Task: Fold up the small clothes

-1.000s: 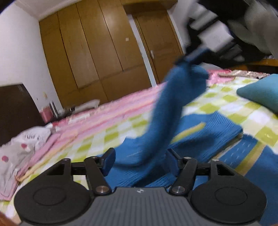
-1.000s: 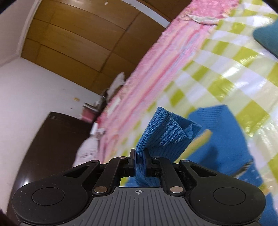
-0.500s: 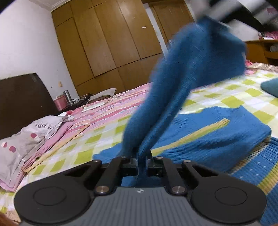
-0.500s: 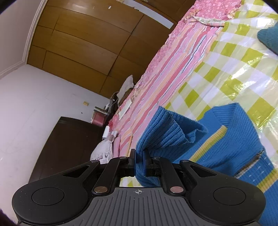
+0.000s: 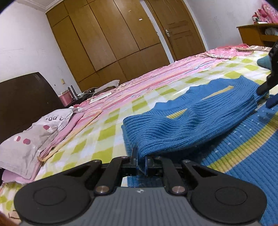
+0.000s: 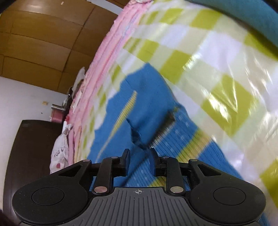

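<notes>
The work surface is a bed (image 5: 111, 132) covered with a glossy sheet in a green, white and pale-yellow check; a band of pink striped bedding (image 5: 173, 69) runs along its far side. Behind it stands a wall of brown wooden wardrobe doors (image 5: 104, 38) and one panelled room door (image 5: 179, 31). A dark headboard (image 5: 22, 93) closes the left end, with a grey spotted pillow (image 5: 33, 137) lying against it. A wooden shelf unit (image 5: 257, 34) sits at the far right.

Count: one blue knit sweater (image 5: 199, 118), two grippers, one pillow, and one teal item (image 6: 252, 15) at the edge of the right wrist view — what it is cannot be determined.

The sweater lies flat on the checked sheet, near the bed's front. It is ribbed blue wool with yellow stripes and rows of small white dots on the body panel. One ribbed section is folded over and rests on top of the body, forming a thick doubled layer with a rounded fold edge.

Left gripper (image 5: 141, 158): fingers nearly together, clamped on the near corner of the folded layer — the knit is pinched between the pads.

Right gripper (image 6: 139, 156): fingers parted with a clear gap, holding nothing; it hangs just over the sweater, where the folded section meets the body panel. That view is motion-blurred.
</notes>
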